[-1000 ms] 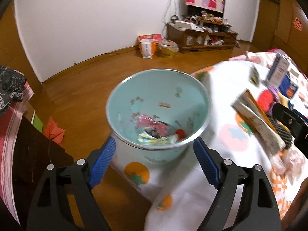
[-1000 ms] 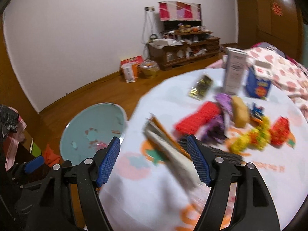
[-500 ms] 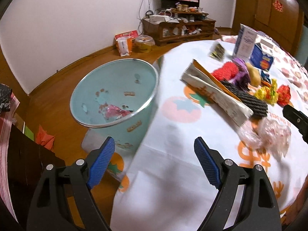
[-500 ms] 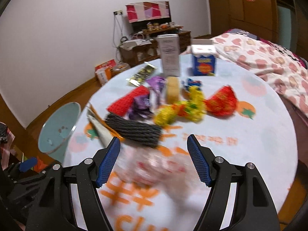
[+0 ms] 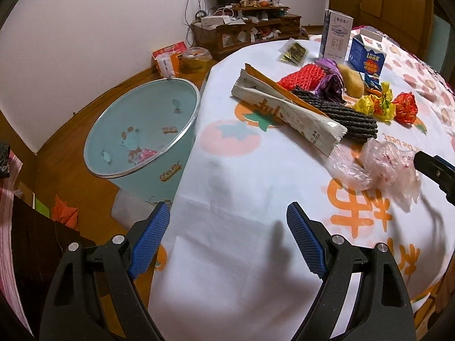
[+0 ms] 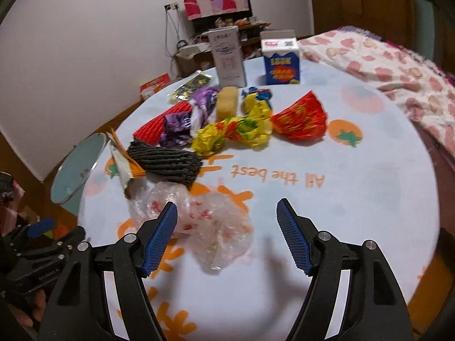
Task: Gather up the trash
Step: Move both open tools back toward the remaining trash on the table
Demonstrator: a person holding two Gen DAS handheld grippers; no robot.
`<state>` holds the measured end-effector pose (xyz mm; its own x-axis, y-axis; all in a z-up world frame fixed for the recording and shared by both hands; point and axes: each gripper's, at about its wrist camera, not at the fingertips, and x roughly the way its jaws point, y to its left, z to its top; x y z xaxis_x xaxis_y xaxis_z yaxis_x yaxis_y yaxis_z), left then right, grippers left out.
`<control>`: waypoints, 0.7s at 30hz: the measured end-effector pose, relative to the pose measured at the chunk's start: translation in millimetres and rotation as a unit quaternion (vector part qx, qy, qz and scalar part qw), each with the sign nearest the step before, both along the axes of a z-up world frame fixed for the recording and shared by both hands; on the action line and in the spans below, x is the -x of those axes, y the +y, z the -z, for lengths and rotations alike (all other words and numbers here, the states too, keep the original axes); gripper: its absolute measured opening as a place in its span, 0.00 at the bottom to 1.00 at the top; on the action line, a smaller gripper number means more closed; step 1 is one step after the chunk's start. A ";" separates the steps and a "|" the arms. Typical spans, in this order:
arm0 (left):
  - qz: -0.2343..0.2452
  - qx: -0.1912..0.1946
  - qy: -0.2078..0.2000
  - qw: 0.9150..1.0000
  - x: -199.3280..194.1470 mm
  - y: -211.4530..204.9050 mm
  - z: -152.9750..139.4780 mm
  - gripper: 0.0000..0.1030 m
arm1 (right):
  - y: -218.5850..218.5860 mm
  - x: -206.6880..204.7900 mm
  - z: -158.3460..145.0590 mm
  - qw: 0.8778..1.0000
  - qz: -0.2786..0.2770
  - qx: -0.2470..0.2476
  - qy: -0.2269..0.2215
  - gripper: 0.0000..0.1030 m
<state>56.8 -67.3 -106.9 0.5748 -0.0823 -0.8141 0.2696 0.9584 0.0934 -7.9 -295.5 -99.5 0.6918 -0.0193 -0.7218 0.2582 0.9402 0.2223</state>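
Note:
A light-blue trash bin [image 5: 148,139] stands on the floor at the table's left edge, with some trash inside; it also shows in the right wrist view [image 6: 76,167]. On the round table lie a crumpled clear plastic bag [image 5: 381,167] [image 6: 199,218], a long white wrapper [image 5: 287,113], a black ribbed piece [image 6: 165,162], and red [image 6: 301,119], yellow [image 6: 230,133] and purple [image 6: 182,119] wrappers. My left gripper [image 5: 227,244] is open and empty above the near tablecloth. My right gripper [image 6: 227,233] is open and empty, just over the plastic bag.
Two cartons [image 6: 227,54] [image 6: 281,59] stand at the table's far side. A bed with a heart-print cover [image 6: 398,65] is to the right. A low wooden cabinet [image 5: 247,31] stands against the far wall. Dark furniture [image 5: 25,227] is at the near left.
Both grippers have swung right, away from the bin and over the table. The right gripper now hangs over the clear plastic bag. Both stay open and empty.

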 end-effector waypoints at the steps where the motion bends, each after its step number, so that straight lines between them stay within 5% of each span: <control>1: -0.002 0.000 0.000 1.000 -0.8 -0.7 0.1 0.81 | -0.2 -1.9 0.8 1.000 0.001 -0.005 0.001 0.71; 10: -0.002 -0.006 0.001 1.000 -1.5 -4.1 0.4 0.81 | 14.9 -14.1 16.8 0.999 -0.026 -0.004 0.024 0.69; 12: -0.001 -0.007 0.001 1.000 -1.1 -5.1 0.5 0.81 | 18.3 -15.0 20.4 0.999 -0.037 -0.003 0.027 0.53; 14: -0.001 -0.008 0.001 1.000 -1.6 -5.5 0.4 0.81 | 20.1 -17.0 23.7 0.998 -0.047 -0.004 0.036 0.26; 21: -0.004 0.000 -0.003 1.000 -5.6 -6.4 -3.1 0.81 | 6.8 -6.1 13.8 0.999 -0.032 -0.007 0.009 0.15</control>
<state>62.4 -73.8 -103.8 0.5811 -0.0772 -0.8102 0.2613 0.9605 0.0959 -1.8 -288.7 -113.4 0.6777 0.0346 -0.7345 0.2024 0.9515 0.2316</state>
